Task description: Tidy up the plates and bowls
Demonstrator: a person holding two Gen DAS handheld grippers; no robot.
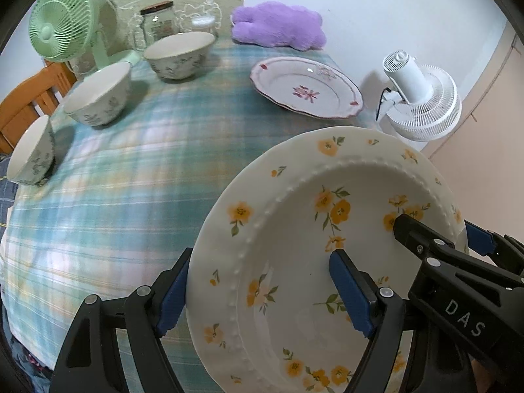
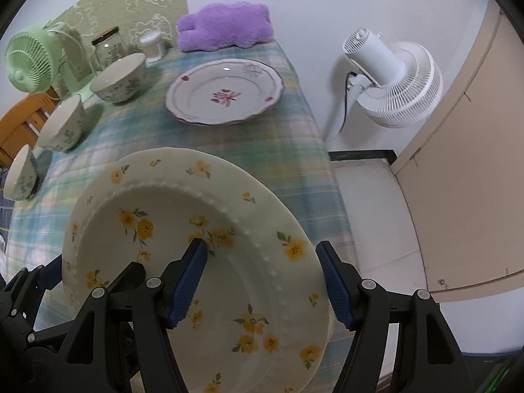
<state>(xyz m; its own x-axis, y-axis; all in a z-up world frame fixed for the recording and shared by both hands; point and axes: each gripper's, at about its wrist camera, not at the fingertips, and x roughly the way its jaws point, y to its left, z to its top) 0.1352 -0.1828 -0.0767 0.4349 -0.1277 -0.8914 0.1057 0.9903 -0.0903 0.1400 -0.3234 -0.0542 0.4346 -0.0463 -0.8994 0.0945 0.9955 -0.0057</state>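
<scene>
A white plate with yellow flowers [image 1: 294, 229] [image 2: 170, 209] is held tilted above the near part of the table. My left gripper [image 1: 262, 291] is shut on its left rim. My right gripper [image 2: 265, 281] is shut on its right rim and also shows in the left wrist view [image 1: 435, 235]. A white plate with pink flowers [image 1: 304, 86] [image 2: 226, 91] lies flat at the far right of the table. Three floral bowls [image 1: 178, 54] [image 1: 98, 95] [image 1: 31, 152] stand in a row along the left side; the right wrist view shows them too [image 2: 119, 78] [image 2: 62, 127] [image 2: 21, 173].
The table has a plaid cloth [image 1: 131, 177]. A green fan [image 1: 62, 21], a glass jar [image 1: 159, 23] and a purple plush [image 1: 278, 24] stand at the far edge. A white fan [image 2: 393, 78] stands right of the table. A wooden chair [image 1: 29, 98] is at left.
</scene>
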